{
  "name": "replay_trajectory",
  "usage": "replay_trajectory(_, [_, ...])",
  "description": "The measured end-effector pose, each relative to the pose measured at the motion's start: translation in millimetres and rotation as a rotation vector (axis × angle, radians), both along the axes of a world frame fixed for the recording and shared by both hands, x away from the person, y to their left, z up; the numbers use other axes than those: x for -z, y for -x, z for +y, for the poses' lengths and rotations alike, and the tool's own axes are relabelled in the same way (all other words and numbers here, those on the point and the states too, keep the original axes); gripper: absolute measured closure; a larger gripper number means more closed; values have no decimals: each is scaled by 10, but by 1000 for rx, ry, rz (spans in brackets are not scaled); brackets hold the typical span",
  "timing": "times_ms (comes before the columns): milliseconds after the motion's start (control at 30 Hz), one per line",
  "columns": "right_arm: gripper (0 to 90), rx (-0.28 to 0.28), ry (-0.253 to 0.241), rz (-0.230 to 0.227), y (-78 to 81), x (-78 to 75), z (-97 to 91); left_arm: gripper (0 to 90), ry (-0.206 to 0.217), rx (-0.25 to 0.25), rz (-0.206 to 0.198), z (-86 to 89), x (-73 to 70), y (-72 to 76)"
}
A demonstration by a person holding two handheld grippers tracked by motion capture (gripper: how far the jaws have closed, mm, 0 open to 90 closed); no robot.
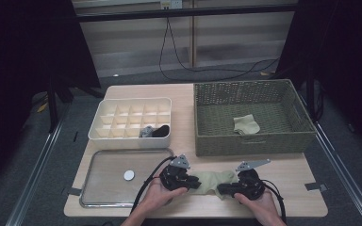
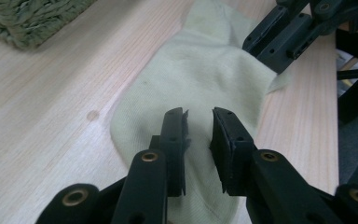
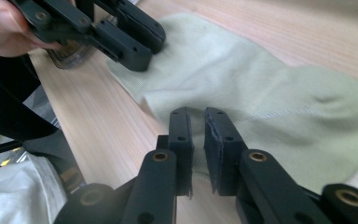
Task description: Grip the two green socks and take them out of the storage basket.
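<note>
- Left claw [image 1: 185,178], held in the person's left hand [image 1: 158,195], pinches one end of the pale green sock [image 1: 212,181], fabric caught between its nearly closed jaws.
- The sock lies flat on the counter [image 1: 292,197], near its front edge, in front of the wicker basket [image 1: 250,141].
- Right claw [image 1: 230,188] pinches the sock's other end.

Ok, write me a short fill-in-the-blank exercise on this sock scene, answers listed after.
1. Both grippers work on a pale green ____ lying on the wooden table.
2. A second pale green sock lies inside the woven ____.
3. The white divided box holds dark socks in its ____ row, nearest the person.
4. The glass lid with a white knob lies beside the ____ gripper.

Missing words: sock; basket; front; left
</note>
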State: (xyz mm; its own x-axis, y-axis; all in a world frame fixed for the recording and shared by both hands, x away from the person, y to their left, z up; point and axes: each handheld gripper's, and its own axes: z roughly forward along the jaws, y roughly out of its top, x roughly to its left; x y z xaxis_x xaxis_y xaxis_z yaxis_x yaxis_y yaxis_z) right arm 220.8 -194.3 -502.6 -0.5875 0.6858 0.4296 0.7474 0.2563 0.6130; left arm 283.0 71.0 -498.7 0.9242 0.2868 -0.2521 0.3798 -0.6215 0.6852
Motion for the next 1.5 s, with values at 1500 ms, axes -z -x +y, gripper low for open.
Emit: replay_trajectory(1500, [644,48,21,-62,-639,-86,-190,758,20,94,40,-452,-75,151])
